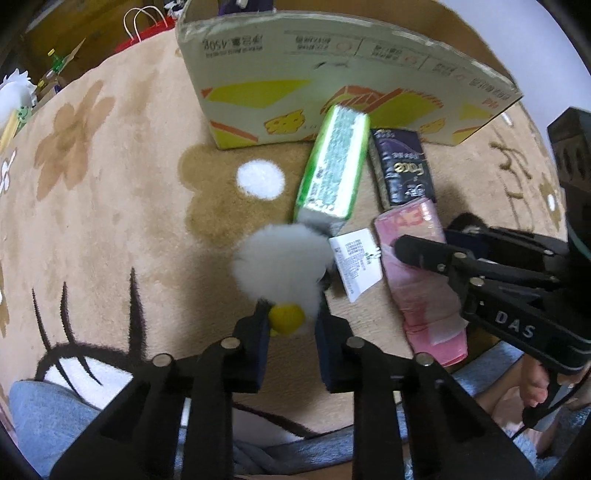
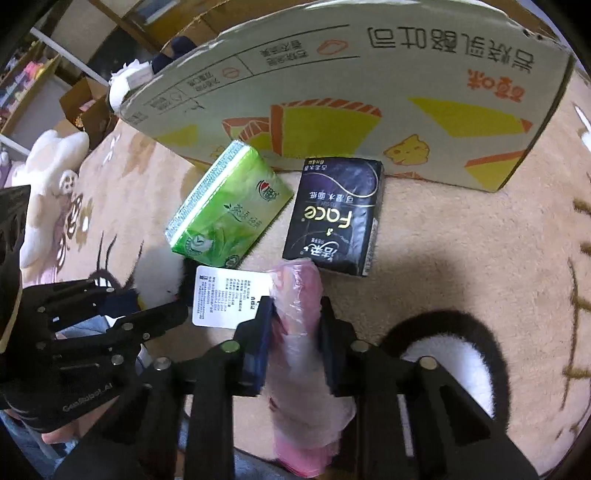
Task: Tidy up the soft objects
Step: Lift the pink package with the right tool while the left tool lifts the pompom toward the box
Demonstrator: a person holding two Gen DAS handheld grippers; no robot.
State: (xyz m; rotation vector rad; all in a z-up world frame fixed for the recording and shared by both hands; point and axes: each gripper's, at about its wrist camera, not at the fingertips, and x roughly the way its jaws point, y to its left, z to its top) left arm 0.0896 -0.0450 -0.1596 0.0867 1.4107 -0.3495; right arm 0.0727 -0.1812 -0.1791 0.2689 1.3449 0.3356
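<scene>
My left gripper point(image 1: 290, 325) is shut on a white fluffy plush toy point(image 1: 284, 258) with a yellow part and a white paper tag point(image 1: 356, 262), held just above the rug. My right gripper point(image 2: 295, 325) is shut on a pink tissue pack point(image 2: 299, 332) in clear wrap; the pack also shows in the left wrist view point(image 1: 421, 273). A green tissue pack point(image 2: 229, 214) and a black "Face" tissue pack point(image 2: 336, 218) lie on the rug in front of a cardboard box point(image 2: 332, 85). The box also shows in the left wrist view point(image 1: 332, 74).
A beige flower-patterned rug point(image 1: 110, 206) covers the floor. A white plush toy point(image 2: 51, 177) lies at the left. Small cardboard boxes point(image 2: 88, 107) and shelves stand at the back left. A red bag point(image 1: 147, 33) sits beyond the rug. My knees are at the bottom.
</scene>
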